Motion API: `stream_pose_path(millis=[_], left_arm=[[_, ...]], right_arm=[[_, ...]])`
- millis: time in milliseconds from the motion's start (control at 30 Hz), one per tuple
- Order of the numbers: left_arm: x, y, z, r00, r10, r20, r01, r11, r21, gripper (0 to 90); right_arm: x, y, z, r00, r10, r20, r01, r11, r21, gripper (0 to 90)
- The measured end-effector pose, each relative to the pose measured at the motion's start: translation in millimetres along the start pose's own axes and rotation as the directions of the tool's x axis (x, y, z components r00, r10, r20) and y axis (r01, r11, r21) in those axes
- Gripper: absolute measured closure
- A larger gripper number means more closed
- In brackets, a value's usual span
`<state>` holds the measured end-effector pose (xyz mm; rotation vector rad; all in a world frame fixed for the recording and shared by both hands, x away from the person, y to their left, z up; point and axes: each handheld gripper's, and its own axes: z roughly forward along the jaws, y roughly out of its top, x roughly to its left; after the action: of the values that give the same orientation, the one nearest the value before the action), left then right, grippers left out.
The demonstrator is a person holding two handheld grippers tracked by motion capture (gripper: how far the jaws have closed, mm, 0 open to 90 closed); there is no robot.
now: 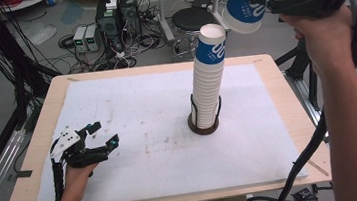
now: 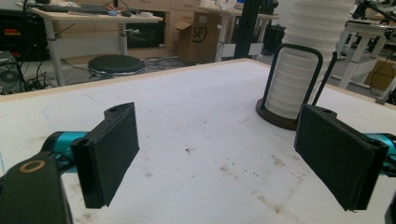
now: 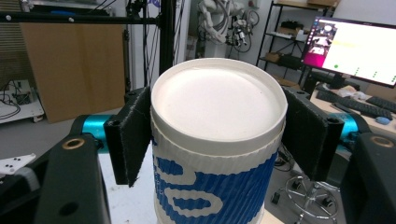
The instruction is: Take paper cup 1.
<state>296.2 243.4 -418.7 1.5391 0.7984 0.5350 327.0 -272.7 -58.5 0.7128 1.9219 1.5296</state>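
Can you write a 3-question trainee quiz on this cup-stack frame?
1. True or false: the right gripper is shut on a paper cup that hangs apart from the stack of cups.
2. How do the left gripper's jaws stand? A) clamped on a cup B) open with nothing between them C) pressed on the holder
3. What keeps the stack upright on the table?

Key
1. True; the cup is upside down and tilted.
2. B
3. A holder with a round dark base and black wire uprights.
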Motion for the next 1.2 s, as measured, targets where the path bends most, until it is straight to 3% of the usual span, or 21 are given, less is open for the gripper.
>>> stream_pose_path(millis=[267,433,533,667,700,900,933,1200], left_arm=[[-0.5,-0.2,0.8,1.0,0.001,0.001,-0.001,1.0,0.001,13.8],[-1.8,-0.2,2.1,1.0,0.005,0.003,-0.005,1.0,0.003,13.8],[-2.5,-0.5,2.8,1.0,0.004,0.005,-0.005,1.0,0.005,13.8],[-3.0,-0.5,3.1,0.9999,0.004,0.01,-0.004,1.0,0.003,13.8],[-3.1,-0.5,3.2,0.9999,0.005,0.013,-0.005,1.0,0.004,13.8],[-4.0,-0.4,3.5,0.9997,0.008,0.023,-0.008,1.0,0.002,13.8],[-4.0,-0.5,3.6,0.9997,0.008,0.025,-0.008,1.0,0.001,13.8],[-5.8,-0.8,5.3,0.9987,0.011,0.049,-0.011,0.9999,0.001,13.8]], right_arm=[[-0.7,-10.6,-33.9,0.9996,-0.008,0.027,0.008,1.0,0.013,29.8],[-4.1,-17.0,-45.6,0.9992,-0.008,0.038,0.007,1.0,0.015,29.9],[-8.1,-27.5,-52.1,0.9991,0.018,0.039,-0.019,0.999,0.031,29.9],[-11.0,-40.7,-53.4,0.9989,0.031,0.036,-0.033,0.998,0.047,29.9],[-13.9,-53.2,-52.2,0.9985,0.044,0.033,-0.045,0.997,0.057,29.9],[-17.2,-82.9,-46.6,0.9966,0.08,0.018,-0.082,0.993,0.087,29.9],[-17.1,-95.5,-43.9,0.996,0.088,0.013,-0.089,0.991,0.101,29.9],[-11.2,-135.1,-36.1,0.9964,0.081,-0.025,-0.077,0.989,0.128,29.9]])
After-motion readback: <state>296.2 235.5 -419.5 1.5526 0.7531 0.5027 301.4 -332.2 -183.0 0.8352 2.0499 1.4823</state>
